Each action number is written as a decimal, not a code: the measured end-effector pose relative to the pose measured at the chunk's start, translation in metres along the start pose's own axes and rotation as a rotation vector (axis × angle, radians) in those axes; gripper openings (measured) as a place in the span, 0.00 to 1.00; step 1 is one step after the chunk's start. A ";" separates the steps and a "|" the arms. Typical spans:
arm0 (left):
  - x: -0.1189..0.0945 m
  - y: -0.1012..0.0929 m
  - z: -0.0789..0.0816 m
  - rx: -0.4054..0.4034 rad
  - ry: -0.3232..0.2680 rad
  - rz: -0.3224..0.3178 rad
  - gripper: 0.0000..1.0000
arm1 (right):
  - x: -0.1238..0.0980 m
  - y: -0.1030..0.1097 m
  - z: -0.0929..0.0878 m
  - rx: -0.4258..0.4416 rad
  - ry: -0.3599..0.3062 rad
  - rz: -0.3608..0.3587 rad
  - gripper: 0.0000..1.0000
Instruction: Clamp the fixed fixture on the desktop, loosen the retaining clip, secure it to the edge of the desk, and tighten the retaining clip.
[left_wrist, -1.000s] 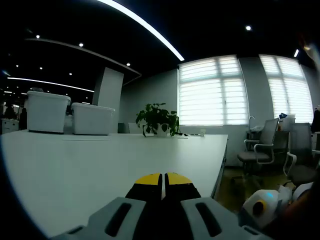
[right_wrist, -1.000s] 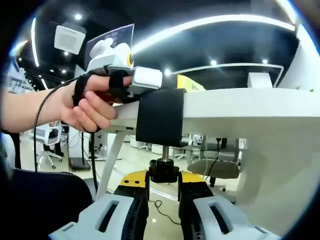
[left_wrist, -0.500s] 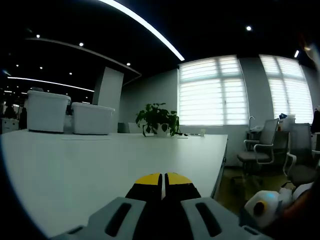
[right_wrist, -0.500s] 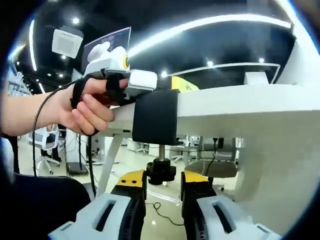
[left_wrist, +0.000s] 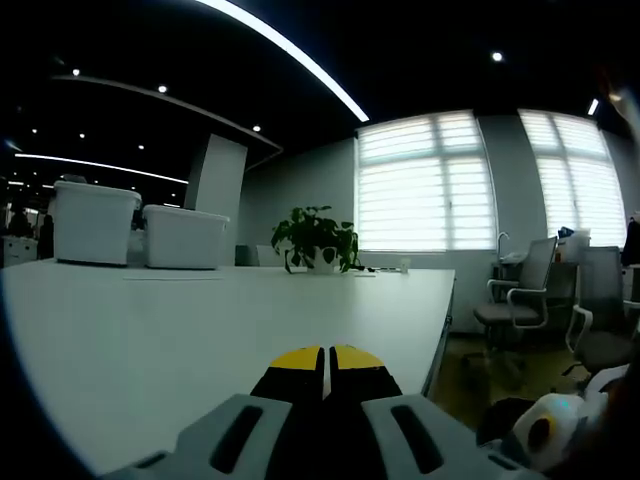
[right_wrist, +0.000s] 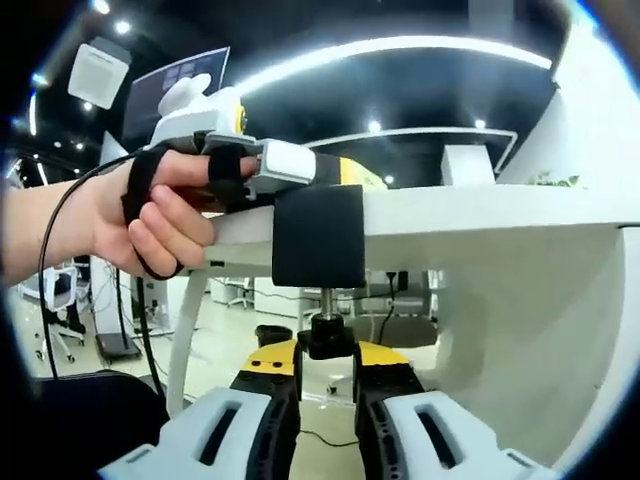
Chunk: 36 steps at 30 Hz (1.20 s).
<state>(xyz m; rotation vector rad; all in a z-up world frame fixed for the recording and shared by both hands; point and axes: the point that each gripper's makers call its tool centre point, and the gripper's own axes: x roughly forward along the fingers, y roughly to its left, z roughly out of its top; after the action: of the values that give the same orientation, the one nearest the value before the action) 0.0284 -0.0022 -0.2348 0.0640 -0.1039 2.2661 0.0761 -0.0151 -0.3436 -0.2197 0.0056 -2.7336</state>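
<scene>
The black clamp fixture (right_wrist: 320, 235) grips the edge of the white desk (right_wrist: 480, 215), and its threaded screw hangs below the desk. My right gripper (right_wrist: 327, 350) sits under the desk edge, shut on the screw's black knob (right_wrist: 327, 338). Above the desk, a hand (right_wrist: 160, 215) holds my left gripper (right_wrist: 345, 172) so that its yellow tips lie right above the fixture's top. In the left gripper view, my left gripper (left_wrist: 325, 358) rests low over the desktop (left_wrist: 180, 330) with its jaws shut together. I see nothing between them.
Two white bins (left_wrist: 140, 230) and a potted plant (left_wrist: 318, 238) stand at the desk's far side. Office chairs (left_wrist: 520, 295) stand past the desk's right edge. The right gripper's white housing (left_wrist: 545, 432) shows low at the right. Floor and desk legs lie beneath the desk.
My right gripper's jaws, apart beside the knob half a second ago, have closed on it again. The right gripper view has shifted a little. The left gripper has stayed put.
</scene>
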 end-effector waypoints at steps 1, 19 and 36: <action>0.000 0.000 0.000 0.001 0.000 0.000 0.03 | 0.000 0.000 0.000 -0.004 -0.002 0.005 0.17; 0.001 0.001 0.000 -0.002 -0.002 0.000 0.03 | 0.010 0.002 -0.001 -0.145 -0.019 0.325 0.19; 0.001 -0.001 -0.001 0.018 -0.002 -0.004 0.04 | 0.020 0.003 -0.003 -0.078 0.006 0.073 0.22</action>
<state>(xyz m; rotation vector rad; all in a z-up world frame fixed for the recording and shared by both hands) 0.0285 -0.0013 -0.2353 0.0755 -0.0840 2.2628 0.0592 -0.0259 -0.3441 -0.2284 0.1194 -2.6638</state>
